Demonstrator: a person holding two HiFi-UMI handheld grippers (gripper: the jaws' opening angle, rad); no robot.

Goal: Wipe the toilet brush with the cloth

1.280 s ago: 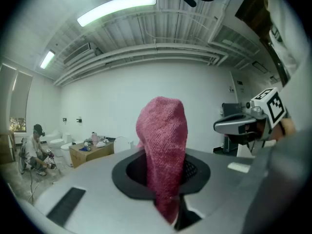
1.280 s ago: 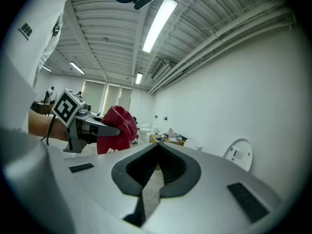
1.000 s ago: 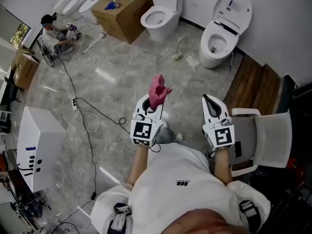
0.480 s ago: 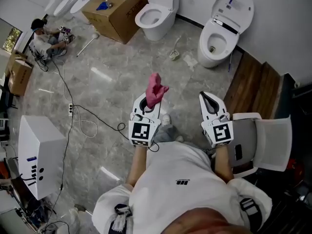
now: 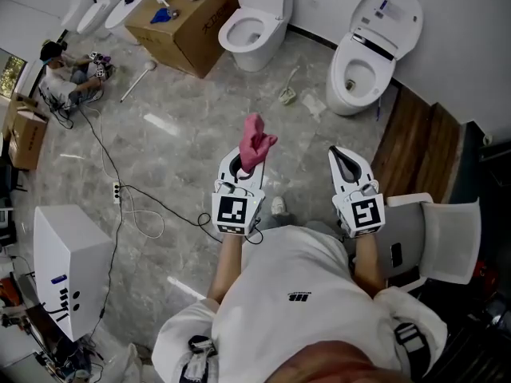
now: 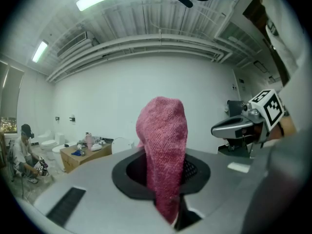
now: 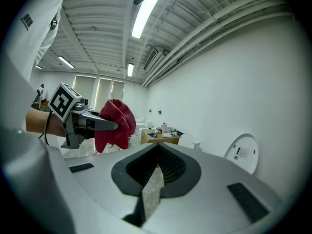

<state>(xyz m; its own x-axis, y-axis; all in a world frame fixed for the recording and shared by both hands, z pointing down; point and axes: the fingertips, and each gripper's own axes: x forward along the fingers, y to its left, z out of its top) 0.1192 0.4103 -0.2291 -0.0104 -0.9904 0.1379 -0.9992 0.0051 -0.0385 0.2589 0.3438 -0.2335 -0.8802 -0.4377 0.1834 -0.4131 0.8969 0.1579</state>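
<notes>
A pink cloth sticks up from my left gripper, which is shut on it; in the left gripper view the cloth stands pinched between the jaws of that gripper. Beside it, my right gripper is shut and holds nothing, its jaws meeting in the right gripper view. Both are held about level above the grey floor. A thin long-handled brush lies on the floor between the two toilets, well ahead of both grippers.
Two white toilets stand at the wall, one ahead and one with its lid up to the right. A cardboard box stands at the left. A person sits far left. Cables, a white case and a white chair are nearby.
Both grippers and the view have moved forward over the floor toward the toilets. The cloth stays in the left gripper; the white case and chair have slid back in the picture.
</notes>
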